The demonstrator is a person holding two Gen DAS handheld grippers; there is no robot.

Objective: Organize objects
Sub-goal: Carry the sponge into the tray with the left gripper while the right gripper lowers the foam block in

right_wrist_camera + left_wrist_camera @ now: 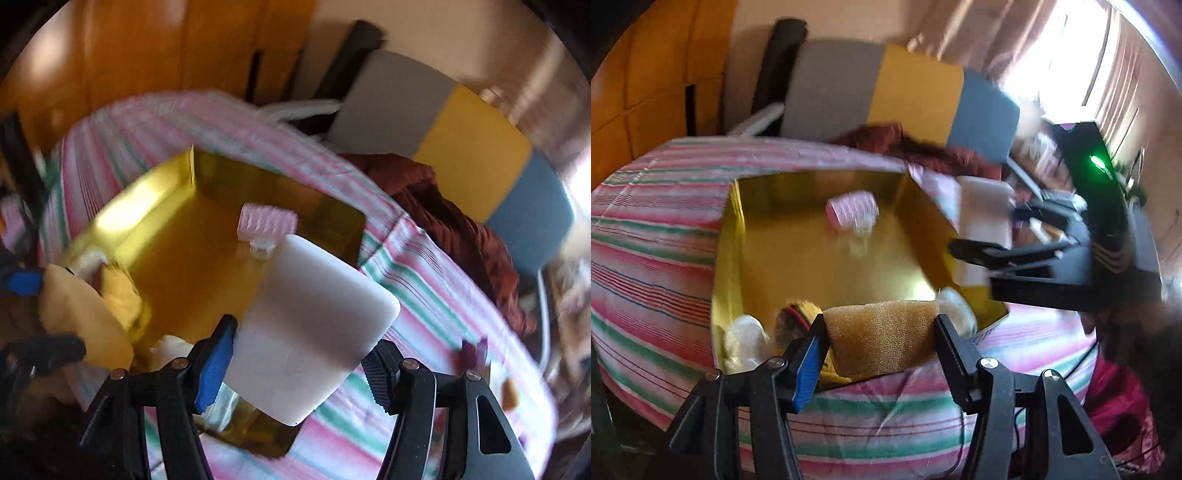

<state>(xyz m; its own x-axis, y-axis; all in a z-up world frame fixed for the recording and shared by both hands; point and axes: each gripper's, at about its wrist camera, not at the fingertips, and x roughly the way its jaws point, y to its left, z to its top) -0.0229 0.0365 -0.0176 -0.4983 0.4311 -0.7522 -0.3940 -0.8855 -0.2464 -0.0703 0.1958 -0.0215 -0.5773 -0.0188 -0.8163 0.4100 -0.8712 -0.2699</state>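
- Sponge (pixel 882 336), tan, sits clamped in your left gripper (pixel 881 345) jaws over the gold box's (pixel 820 266) near rim; carry it further inside.
- Your right gripper (pixel 299 354) jaws hold the white block (pixel 314 332) above the box's right wall; clear that wall and the pink roller (pixel 267 221) before releasing.

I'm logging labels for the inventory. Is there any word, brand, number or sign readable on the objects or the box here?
None: no readable text in either view.
White block: plain, no print visible.
Yellow sponge: no print.
Pink roller in the gold box: blurred, no label visible.
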